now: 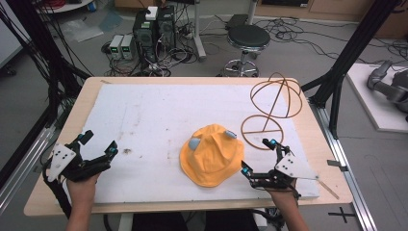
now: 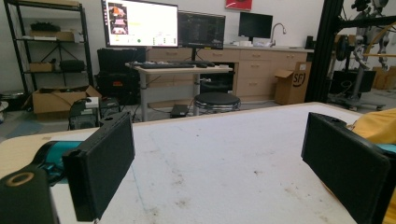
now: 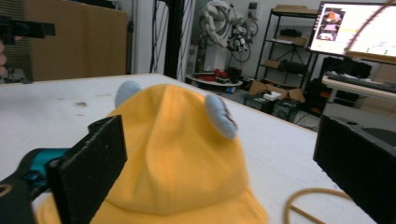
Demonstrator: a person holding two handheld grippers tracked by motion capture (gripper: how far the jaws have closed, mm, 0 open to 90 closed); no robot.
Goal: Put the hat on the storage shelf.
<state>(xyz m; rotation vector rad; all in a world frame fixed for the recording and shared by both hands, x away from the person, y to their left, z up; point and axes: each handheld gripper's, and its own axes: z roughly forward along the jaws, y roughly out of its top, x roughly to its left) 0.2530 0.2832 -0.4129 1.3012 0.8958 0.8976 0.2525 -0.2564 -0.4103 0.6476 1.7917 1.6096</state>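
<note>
A yellow hat (image 1: 211, 155) with two small grey ears lies crown up on the white mat (image 1: 154, 120) that covers the wooden counter (image 1: 91, 84), a little right of the middle and toward the person's edge. The right hand-held gripper (image 1: 260, 155) sits just beside the hat's right brim, its jaws spread wide and holding nothing; in the right gripper view the hat (image 3: 177, 154) lies between and just beyond the two black jaws, with one grey ear (image 3: 220, 116) standing up on the near side of the crown and the other (image 3: 125, 91) peeking over the far side. Whether the lower jaw touches the brim is hard to tell from the high view; it looks just short of it. The left hand-held gripper (image 1: 100, 144) rests near the counter's left edge, well apart from the hat, its jaws also wide apart and empty; in the left gripper view bare mat (image 2: 224, 158) lies between them, and a sliver of yellow cloth (image 2: 373, 123) shows behind the right-hand jaw. A tan wire stand (image 1: 273, 108), made of a flat ring with a round hoop frame above it, sits at the far right corner of the mat, near the right hand-held gripper, and a curve of its ring (image 3: 317, 196) shows low in the right gripper view.
</note>
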